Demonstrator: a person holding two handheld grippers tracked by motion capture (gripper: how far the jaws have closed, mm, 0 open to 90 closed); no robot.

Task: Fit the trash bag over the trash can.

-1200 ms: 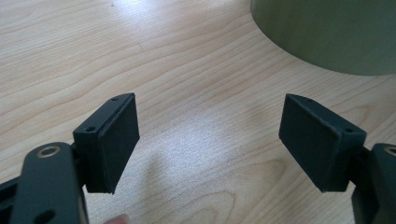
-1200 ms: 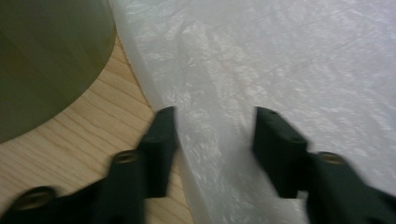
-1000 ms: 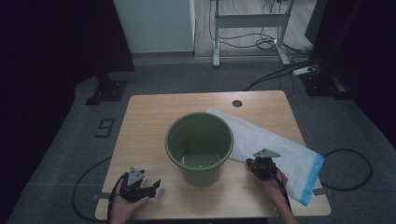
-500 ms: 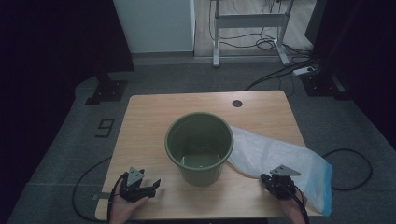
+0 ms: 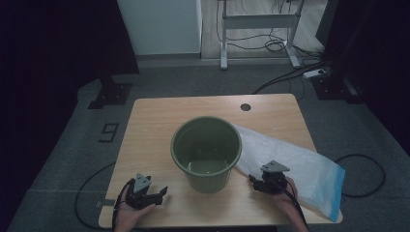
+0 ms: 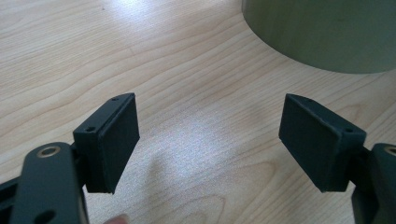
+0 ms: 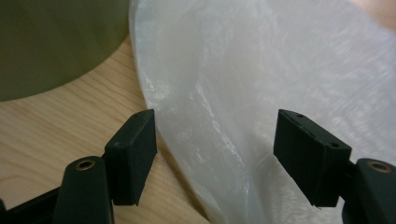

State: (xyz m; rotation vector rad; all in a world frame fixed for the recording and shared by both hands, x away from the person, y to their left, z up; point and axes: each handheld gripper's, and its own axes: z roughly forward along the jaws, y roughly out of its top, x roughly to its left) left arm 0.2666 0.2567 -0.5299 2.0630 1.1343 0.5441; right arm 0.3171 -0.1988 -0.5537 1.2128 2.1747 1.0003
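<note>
A green bucket (image 5: 206, 150) stands upright and empty in the middle of the wooden table (image 5: 154, 125). To its right a white translucent bag (image 5: 300, 162) with a blue end lies flat, one end against the bucket. My right gripper (image 5: 253, 181) is low over the bag's near edge. Its jaws have just been opening and stand open; the bag (image 7: 261, 70) lies beneath and between them, unpressed. The bucket's wall (image 7: 46, 42) is just to their left. My left gripper (image 5: 161, 192) rests open at the front left, with bare wood between its jaws (image 6: 210, 140) and the bucket (image 6: 322, 32) ahead.
A dark cable hole (image 5: 245, 107) sits near the table's far edge. The bag's blue end (image 5: 338, 191) hangs over the table's right edge. Cables (image 5: 358, 179) lie on the grey floor, and a metal desk frame (image 5: 256, 21) stands behind.
The right gripper dragged the bag toward the front right, then came back left toward the bucket with its jaws now apart and the bag let go. The left gripper kept still.
</note>
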